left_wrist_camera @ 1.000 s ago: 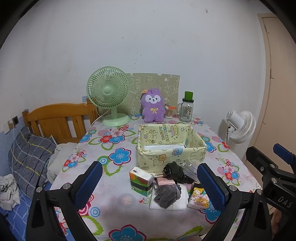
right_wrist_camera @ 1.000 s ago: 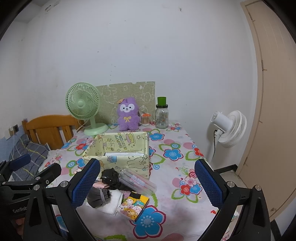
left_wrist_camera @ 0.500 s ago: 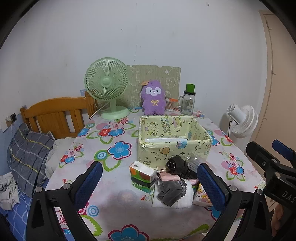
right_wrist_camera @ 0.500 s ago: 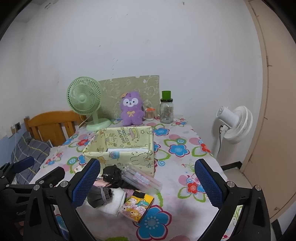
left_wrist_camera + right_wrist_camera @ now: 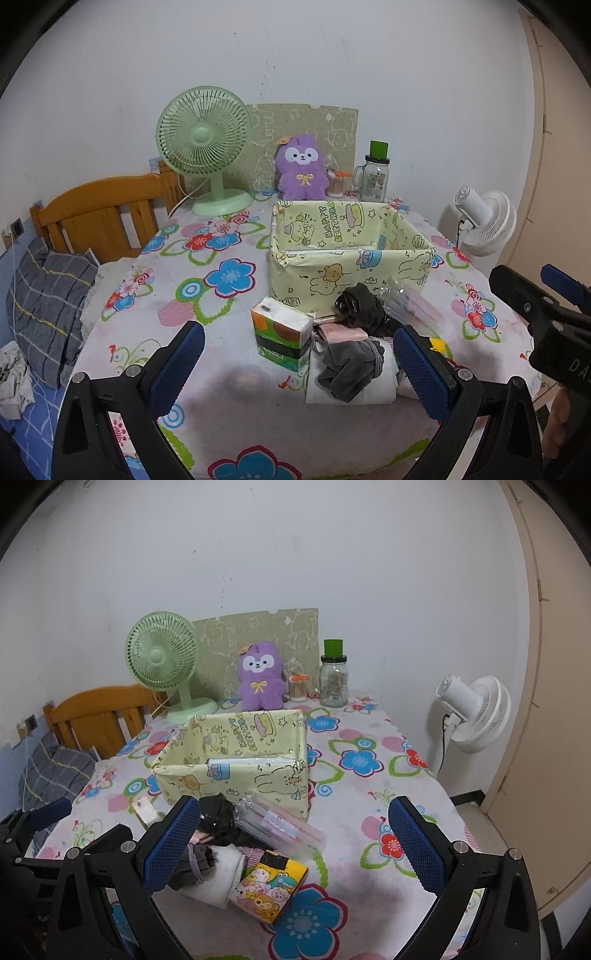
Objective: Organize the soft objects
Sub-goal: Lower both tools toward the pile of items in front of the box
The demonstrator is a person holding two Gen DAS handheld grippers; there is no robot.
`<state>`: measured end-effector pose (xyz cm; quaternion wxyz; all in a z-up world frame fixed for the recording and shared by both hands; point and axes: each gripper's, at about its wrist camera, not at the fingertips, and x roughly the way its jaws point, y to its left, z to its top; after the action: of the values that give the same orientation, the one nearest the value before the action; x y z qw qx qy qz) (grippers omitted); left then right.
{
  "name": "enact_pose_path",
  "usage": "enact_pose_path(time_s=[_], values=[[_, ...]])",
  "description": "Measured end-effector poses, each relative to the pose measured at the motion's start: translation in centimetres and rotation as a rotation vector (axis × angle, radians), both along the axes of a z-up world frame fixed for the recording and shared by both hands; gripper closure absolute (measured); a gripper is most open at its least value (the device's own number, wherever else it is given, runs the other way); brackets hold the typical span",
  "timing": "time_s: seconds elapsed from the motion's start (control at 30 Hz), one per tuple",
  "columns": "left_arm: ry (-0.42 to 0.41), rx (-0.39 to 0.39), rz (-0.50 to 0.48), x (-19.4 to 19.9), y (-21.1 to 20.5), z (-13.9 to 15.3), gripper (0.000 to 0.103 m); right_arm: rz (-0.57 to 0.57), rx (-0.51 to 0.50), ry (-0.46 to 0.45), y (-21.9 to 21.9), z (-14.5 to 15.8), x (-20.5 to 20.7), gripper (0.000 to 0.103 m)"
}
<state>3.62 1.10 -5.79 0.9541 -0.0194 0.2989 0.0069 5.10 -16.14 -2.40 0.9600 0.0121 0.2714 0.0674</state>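
Note:
A yellow cartoon-print box (image 5: 351, 273) (image 5: 236, 775) stands open in the middle of the floral table. In front of it lies a pile: a tissue pack (image 5: 280, 334), a black bundle (image 5: 360, 304) (image 5: 218, 818), a grey cloth (image 5: 351, 365) on a white folded cloth (image 5: 380, 389) (image 5: 221, 871), a clear plastic packet (image 5: 280, 827) and a cartoon-print packet (image 5: 273, 888). My left gripper (image 5: 295, 369) is open, above the table's near edge before the pile. My right gripper (image 5: 291, 849) is open, just before the pile. Both are empty.
A green fan (image 5: 205, 147), a purple plush (image 5: 301, 166) and a glass jar (image 5: 375, 173) stand at the table's back. A wooden bed headboard (image 5: 99, 210) and pillow (image 5: 48, 306) are at the left. A white floor fan (image 5: 472, 712) stands to the right.
Both grippers have moved forward and slightly down toward the pile; the table objects look larger and lower in view. Nothing on the table has moved.

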Motion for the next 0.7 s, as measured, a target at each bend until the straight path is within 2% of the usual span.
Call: enact_pose_path(time_s=[0.7], values=[[0.077,-0.016,-0.102,2.4,-1.6,-4.2,0.001,0.073,-0.028,0.007,0.1,-3.1,1.4,0.001]])
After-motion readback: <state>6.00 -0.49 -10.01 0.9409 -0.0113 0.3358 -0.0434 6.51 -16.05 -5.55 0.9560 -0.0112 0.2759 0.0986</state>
